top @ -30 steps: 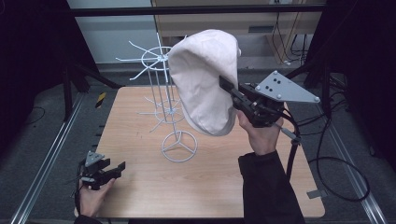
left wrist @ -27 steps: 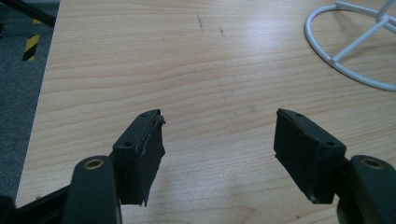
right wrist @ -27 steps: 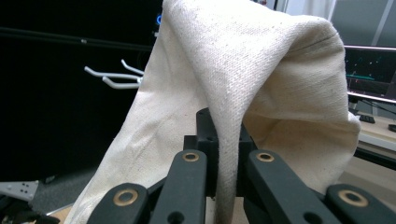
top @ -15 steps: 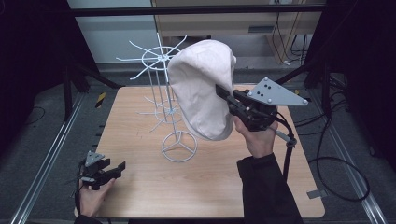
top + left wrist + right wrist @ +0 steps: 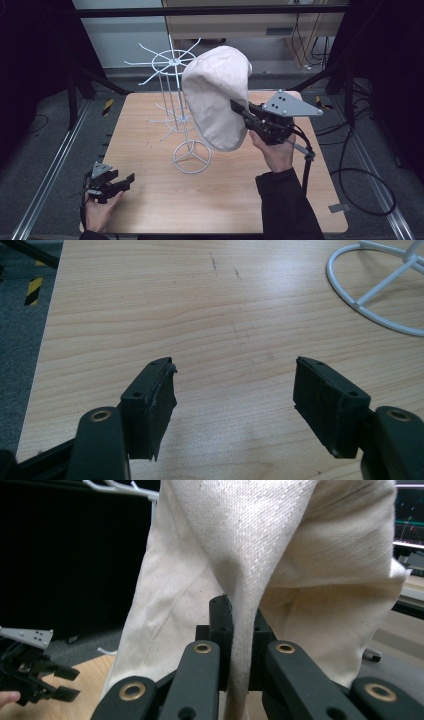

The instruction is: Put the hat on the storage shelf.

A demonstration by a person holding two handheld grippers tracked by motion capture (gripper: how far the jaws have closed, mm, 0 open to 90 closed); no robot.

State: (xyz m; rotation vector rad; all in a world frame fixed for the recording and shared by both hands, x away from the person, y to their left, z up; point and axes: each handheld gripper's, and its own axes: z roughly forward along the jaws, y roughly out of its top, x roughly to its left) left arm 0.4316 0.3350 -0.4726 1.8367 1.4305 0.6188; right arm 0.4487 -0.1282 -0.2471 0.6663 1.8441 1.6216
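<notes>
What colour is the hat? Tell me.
Cream, plain woven cloth; the hat shows best in the right gripper view.

The right gripper (image 5: 239, 109) pinches a cream hat (image 5: 217, 95), seemingly draped on the wire rack (image 5: 172, 95); the left gripper (image 5: 127, 180) rests near-left, jaws apart.

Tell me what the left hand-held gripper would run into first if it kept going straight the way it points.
Probably the round base of the white wire stand. The left hand-held gripper points across bare table with open jaws, and the base ring lies ahead and slightly to its right, so it might just pass by.
</notes>
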